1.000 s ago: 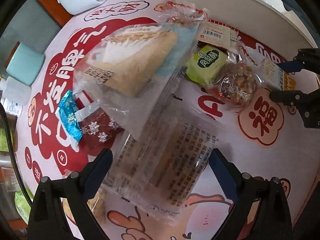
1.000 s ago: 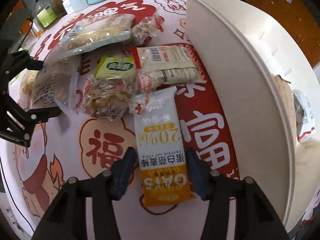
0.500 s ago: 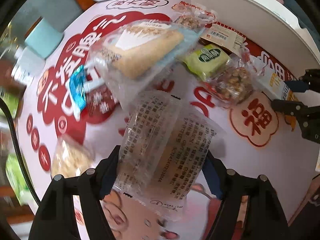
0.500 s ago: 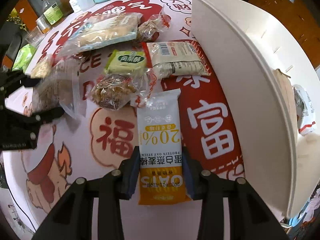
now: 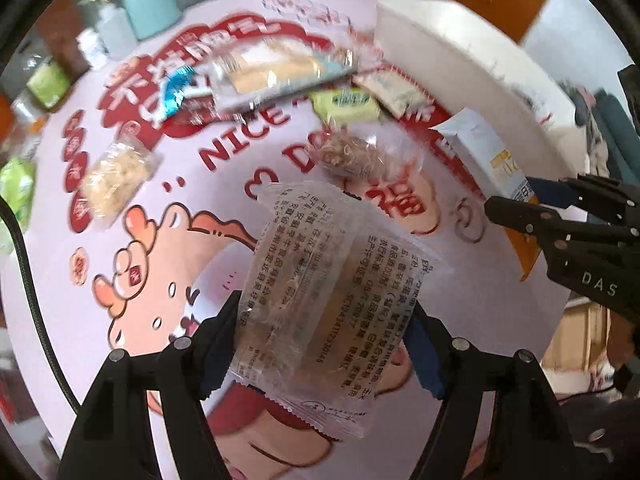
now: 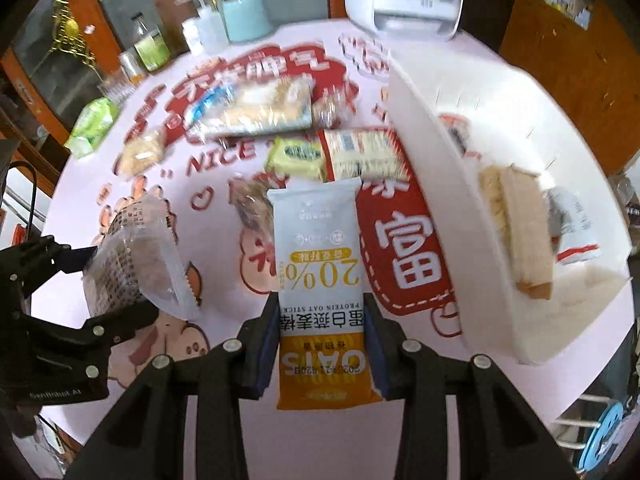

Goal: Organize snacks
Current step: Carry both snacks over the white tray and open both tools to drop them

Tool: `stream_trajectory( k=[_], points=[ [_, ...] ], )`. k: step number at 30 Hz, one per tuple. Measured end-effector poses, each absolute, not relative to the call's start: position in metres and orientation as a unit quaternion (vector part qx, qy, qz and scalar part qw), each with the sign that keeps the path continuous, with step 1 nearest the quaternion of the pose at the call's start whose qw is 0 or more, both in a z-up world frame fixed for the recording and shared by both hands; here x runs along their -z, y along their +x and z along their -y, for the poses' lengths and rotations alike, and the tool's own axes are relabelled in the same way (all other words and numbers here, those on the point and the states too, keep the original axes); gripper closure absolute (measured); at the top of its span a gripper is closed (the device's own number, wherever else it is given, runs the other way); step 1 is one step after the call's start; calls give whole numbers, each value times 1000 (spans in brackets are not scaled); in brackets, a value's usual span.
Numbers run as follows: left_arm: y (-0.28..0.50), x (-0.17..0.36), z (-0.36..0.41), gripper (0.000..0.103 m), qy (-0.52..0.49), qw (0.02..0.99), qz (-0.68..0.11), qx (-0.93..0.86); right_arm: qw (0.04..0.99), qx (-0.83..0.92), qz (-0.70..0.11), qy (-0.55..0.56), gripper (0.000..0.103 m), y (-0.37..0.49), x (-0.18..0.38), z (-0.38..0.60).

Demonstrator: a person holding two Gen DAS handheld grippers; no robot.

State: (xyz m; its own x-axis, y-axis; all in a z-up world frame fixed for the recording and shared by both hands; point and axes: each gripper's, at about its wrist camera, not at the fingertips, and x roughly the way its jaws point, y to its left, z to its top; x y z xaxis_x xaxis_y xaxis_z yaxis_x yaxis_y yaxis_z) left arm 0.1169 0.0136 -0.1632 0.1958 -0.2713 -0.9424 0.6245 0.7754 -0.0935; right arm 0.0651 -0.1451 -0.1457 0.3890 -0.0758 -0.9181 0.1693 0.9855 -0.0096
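Observation:
My left gripper (image 5: 320,344) is shut on a clear-wrapped pastry packet (image 5: 328,280) and holds it above the pink printed table. It also shows at the left of the right wrist view (image 6: 136,256). My right gripper (image 6: 320,344) is shut on a white and orange oat bar packet (image 6: 320,280), lifted off the table; it shows at the right of the left wrist view (image 5: 488,156). A white storage box (image 6: 440,184) stands to the right, with a sandwich (image 6: 516,216) and a white packet (image 6: 572,220) inside.
Loose snacks lie on the table: a long bread packet (image 6: 260,108), a green packet (image 6: 298,156), a striped cracker packet (image 6: 364,154), a nut cluster packet (image 5: 360,152), a rice crisp packet (image 5: 116,172). Bottles and a teal canister (image 6: 244,16) stand at the far edge.
Both grippers have closed on their packets and lifted them off the table. The views have pulled back and up, showing more of the table and the inside of the box.

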Motion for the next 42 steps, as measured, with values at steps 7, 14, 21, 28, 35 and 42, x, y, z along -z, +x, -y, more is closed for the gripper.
stream_trajectory(
  k=[7,14,21,28,35,42],
  points=[
    [108,107,7,30,130,804,-501,291,867,57,-494,32,64,48,94,149],
    [107,51,68,29,117,841,-444,286,893,44,-446,39,64,45,46,213],
    [118,33,147,29,92,861,-438,241,905,41,-424,16,64,66,18,299],
    [141,42,223,28,55,864,-457,204,909,54,-412,13,63,111,8,373],
    [158,60,276,25,56,857,-476,188,904,51,-423,25,60,148,18,411],
    [166,60,287,11,62,863,-468,180,890,36,-453,45,44,168,42,420]
  ],
)
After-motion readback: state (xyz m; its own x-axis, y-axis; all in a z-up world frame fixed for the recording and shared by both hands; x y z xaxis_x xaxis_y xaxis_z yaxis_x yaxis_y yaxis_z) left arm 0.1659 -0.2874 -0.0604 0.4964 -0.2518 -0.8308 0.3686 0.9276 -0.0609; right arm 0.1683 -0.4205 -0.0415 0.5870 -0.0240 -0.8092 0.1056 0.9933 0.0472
